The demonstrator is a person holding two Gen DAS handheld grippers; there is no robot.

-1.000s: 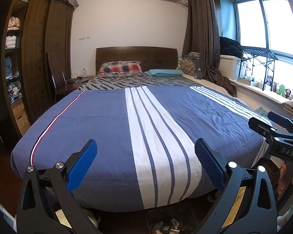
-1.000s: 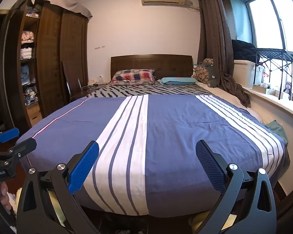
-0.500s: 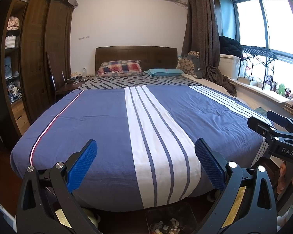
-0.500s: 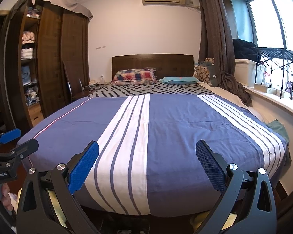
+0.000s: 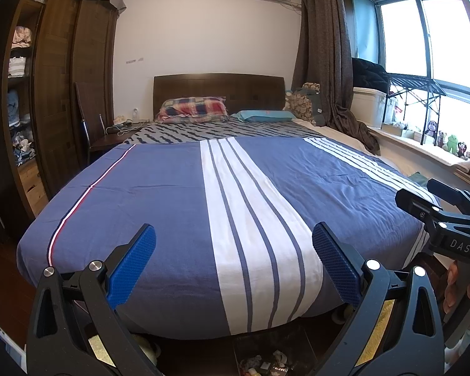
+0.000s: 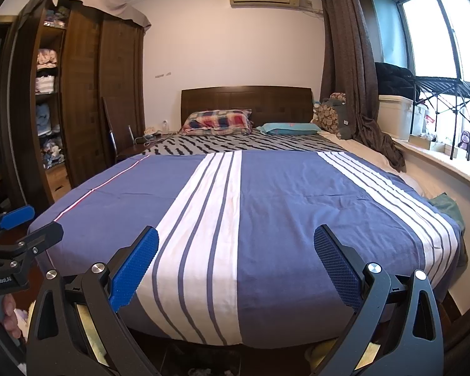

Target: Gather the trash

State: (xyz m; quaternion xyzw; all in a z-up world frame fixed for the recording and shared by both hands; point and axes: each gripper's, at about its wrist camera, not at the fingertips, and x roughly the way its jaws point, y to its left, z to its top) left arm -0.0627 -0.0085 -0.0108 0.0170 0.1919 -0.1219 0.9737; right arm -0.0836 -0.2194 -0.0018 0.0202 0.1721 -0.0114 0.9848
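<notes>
My left gripper (image 5: 233, 244) is open and empty, held at the foot of a bed with a blue and white striped cover (image 5: 159, 194). My right gripper (image 6: 235, 247) is open and empty beside it, also facing the bed (image 6: 282, 203). Small crumpled scraps of trash (image 5: 266, 365) lie in a dark container on the floor below the bed's foot, under my left gripper. A few pale scraps (image 6: 200, 370) show on the floor in the right wrist view. The right gripper appears at the right edge of the left wrist view (image 5: 445, 216).
A dark wooden wardrobe (image 5: 62, 87) with open shelves stands on the left. A chair and side table (image 5: 109, 138) sit by the headboard. Pillows (image 5: 192, 114) lie at the bed's head. A window ledge (image 5: 423, 147) with boxes and toys runs along the right.
Both views have shifted only slightly; the grippers stay open and nearly still at the foot of the bed.
</notes>
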